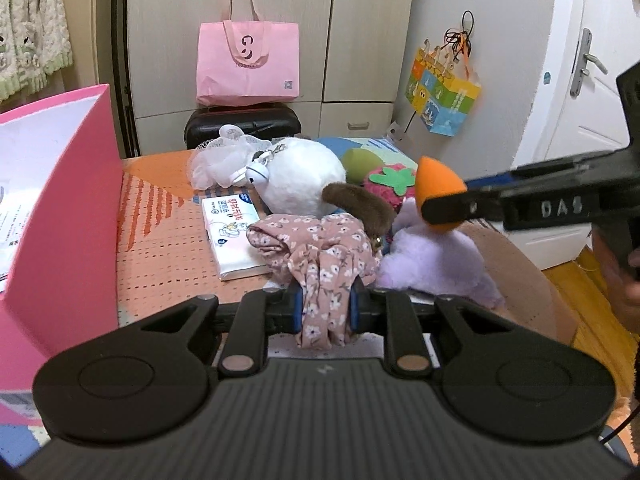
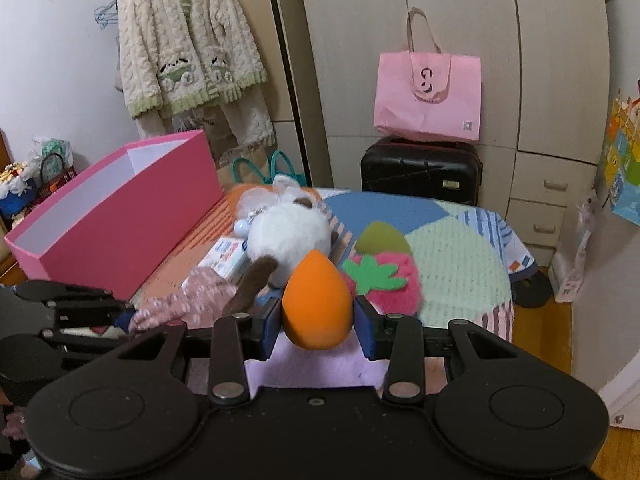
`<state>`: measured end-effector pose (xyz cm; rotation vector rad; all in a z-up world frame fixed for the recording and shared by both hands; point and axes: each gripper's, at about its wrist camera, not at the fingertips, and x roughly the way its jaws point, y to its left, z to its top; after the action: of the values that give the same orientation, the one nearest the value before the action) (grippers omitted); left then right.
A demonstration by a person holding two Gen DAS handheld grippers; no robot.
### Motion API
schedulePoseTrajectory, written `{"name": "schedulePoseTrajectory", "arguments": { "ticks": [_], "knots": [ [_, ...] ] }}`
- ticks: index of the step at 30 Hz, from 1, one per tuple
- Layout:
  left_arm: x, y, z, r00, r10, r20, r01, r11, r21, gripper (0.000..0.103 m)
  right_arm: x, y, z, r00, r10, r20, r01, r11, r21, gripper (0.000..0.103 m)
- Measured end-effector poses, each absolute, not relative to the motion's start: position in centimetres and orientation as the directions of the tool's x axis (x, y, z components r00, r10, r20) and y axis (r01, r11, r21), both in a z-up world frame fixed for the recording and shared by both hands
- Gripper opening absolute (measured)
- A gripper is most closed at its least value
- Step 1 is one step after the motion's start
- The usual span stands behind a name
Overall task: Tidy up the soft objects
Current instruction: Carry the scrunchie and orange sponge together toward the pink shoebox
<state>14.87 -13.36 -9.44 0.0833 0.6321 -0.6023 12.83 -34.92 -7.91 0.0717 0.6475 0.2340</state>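
Note:
My left gripper (image 1: 325, 304) is shut on a pink floral cloth (image 1: 316, 256), held above the table's near edge; it also shows at the left of the right wrist view (image 2: 188, 300). My right gripper (image 2: 318, 322) is shut on an orange teardrop sponge (image 2: 318, 300), held above a lilac plush (image 1: 432, 256); the sponge also shows in the left wrist view (image 1: 438, 190). A white plush (image 1: 298, 176), a pink strawberry plush (image 2: 384, 276), a green sponge (image 2: 382, 238), a brown furry piece (image 1: 360, 200) and a white mesh puff (image 1: 216, 160) lie on the table.
An open pink box (image 2: 116, 216) stands along the table's left side. A tissue pack (image 1: 232, 236) lies by the cloth. A patterned cover (image 2: 452, 248) covers the table. A black suitcase (image 2: 420, 170) with a pink bag (image 2: 430, 96) stands behind, before wardrobes.

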Motion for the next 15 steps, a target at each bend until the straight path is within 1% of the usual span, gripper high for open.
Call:
{"name": "schedulePoseTrajectory", "arguments": {
  "ticks": [8,13,15],
  "knots": [
    [13.0,-12.2,-9.1,0.637,-0.503,-0.584,0.556,0.825,-0.104,0.019,10.4,-32.7,-7.8,0.745,0.277,-0.607,-0.264,0.958,0.113,0.045],
    [11.9,-10.8,-8.9,0.631,-0.500,-0.594,0.544,0.830,-0.121,0.019,8.8,-31.4,-7.7,0.723,0.310,-0.618,-0.302,0.946,0.120,0.045],
    [11.5,-10.4,-8.8,0.642,-0.482,-0.596,0.533,0.840,-0.105,0.019,8.2,-30.7,-7.8,0.704,0.337,-0.625,-0.330,0.935,0.131,0.045]
  ]
}}
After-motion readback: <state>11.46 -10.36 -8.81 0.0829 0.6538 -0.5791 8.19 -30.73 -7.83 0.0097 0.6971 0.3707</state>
